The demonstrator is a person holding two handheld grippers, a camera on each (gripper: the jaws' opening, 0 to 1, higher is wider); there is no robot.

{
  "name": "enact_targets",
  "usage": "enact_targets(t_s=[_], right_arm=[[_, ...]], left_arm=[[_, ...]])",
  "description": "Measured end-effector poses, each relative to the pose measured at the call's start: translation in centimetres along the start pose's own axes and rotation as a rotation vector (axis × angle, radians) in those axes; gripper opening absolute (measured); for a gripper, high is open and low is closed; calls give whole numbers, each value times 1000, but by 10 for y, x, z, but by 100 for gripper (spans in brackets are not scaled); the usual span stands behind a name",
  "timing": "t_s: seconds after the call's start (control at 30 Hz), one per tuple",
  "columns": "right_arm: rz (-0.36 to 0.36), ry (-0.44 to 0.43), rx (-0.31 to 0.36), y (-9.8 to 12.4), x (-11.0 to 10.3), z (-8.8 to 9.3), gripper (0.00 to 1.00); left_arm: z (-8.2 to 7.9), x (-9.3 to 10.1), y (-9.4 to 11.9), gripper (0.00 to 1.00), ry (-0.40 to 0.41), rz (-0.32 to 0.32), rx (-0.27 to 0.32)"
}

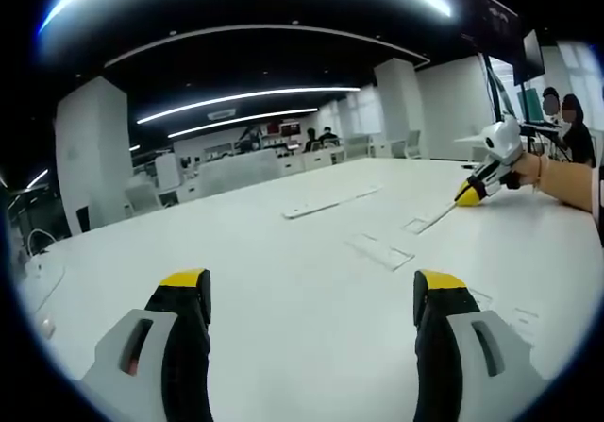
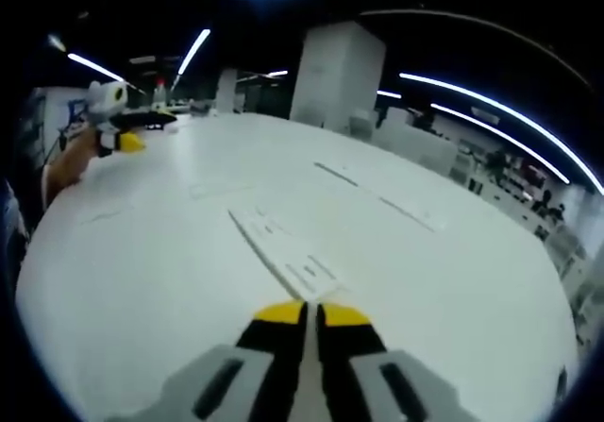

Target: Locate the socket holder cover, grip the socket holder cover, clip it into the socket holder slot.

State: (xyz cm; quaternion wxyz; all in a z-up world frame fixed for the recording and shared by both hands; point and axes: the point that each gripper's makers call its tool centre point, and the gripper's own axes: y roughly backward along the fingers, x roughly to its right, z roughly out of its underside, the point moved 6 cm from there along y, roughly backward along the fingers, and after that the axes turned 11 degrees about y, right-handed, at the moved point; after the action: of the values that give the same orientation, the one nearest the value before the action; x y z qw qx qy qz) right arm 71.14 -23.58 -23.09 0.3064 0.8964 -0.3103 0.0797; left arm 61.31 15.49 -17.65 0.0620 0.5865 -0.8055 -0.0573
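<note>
Right gripper (image 2: 312, 311) pinching socket holder cover (image 2: 283, 252); no containers.

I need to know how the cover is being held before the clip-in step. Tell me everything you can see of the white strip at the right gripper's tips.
The socket holder cover is a long, flat, white strip, plastic by its look, with small rectangular cutouts along it. It lies low over the white table, reaching away from the right gripper, whose yellow-tipped jaws are shut on its near end. In the left gripper view it shows as a thin pale strip slanting from that gripper's tip down to the table.
</note>
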Motion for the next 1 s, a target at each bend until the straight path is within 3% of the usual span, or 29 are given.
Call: enact_targets(t_s=[0.57, 1.0], right_arm=[[114, -32, 14, 0, 14, 0, 9], [108, -36, -4, -8, 16, 1, 9]], left_arm=[[3, 5, 3, 87, -3, 0, 11], [-2, 1, 1, 87, -4, 3, 9]])
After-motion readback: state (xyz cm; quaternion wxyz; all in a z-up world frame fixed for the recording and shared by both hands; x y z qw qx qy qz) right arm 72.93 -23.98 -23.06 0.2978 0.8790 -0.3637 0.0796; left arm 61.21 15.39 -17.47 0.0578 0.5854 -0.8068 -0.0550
